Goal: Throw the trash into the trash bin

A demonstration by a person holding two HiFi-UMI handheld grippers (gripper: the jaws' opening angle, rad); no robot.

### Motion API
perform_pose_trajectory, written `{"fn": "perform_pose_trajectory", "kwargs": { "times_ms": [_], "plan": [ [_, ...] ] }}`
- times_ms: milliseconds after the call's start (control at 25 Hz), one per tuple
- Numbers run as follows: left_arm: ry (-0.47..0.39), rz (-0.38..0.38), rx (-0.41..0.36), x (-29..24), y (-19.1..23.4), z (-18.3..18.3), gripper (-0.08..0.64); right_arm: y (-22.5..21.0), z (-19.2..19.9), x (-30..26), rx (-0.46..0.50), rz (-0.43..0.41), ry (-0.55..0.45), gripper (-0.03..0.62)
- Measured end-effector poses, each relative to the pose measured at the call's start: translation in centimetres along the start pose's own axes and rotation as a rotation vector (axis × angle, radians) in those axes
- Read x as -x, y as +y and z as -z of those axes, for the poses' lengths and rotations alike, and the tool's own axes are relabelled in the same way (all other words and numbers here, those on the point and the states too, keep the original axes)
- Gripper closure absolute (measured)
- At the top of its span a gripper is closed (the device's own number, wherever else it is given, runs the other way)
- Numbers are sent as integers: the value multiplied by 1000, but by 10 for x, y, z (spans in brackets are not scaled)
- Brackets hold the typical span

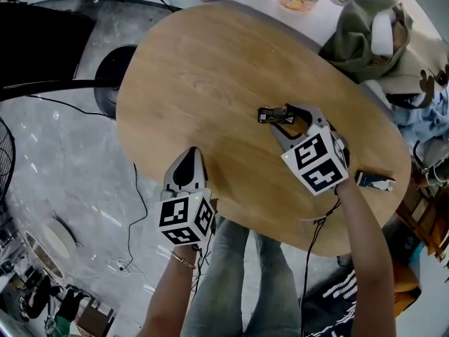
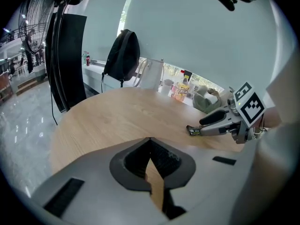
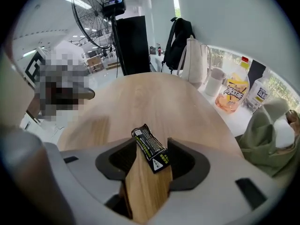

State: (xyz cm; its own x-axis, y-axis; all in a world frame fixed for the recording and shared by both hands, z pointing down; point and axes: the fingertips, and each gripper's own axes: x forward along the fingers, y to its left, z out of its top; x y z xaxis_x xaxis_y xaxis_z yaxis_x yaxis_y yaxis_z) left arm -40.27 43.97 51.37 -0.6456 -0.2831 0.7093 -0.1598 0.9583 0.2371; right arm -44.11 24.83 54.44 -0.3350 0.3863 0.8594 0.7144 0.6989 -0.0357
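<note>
Pointing steeply down at table (image 1: 210, 83), right gripper (image 1: 279, 120), jaws apart astride wrapper (image 1: 272, 114) — left gripper (image 1: 189, 161) at table edge, jaws together

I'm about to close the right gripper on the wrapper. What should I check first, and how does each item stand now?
1. Black wrapper between the right gripper's jaws: ok, it lies on the table between them.
2. Right jaws apart, not pressing: ok.
3. Left gripper shut, empty, away from the wrapper: ok.
4. Trash bin located: cannot tell, none plainly in view.
5. All trash collected: not ok, a second wrapper lies at the table's edge.
</note>
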Motion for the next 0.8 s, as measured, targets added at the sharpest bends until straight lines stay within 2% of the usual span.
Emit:
{"fn": "perform_pose_trajectory", "kwargs": {
  "times_ms": [160,320,480,600,800],
  "plan": [
    [1,-7,5,-2,8,-2,551,4,4,-9,34,-2,34,390],
    [3,1,0,-5,10,-2,551,4,6,-13,47,26,42,429],
    [5,12,-11,-5,8,-1,551,4,6,-13,48,62,43,509],
    [7,23,-18,-4,5,0,551,6,7,-12,29,71,40,538],
    [14,46,-54,-2,-8,5,551,7,15,3,-44,82,9,551]
  ]
}}
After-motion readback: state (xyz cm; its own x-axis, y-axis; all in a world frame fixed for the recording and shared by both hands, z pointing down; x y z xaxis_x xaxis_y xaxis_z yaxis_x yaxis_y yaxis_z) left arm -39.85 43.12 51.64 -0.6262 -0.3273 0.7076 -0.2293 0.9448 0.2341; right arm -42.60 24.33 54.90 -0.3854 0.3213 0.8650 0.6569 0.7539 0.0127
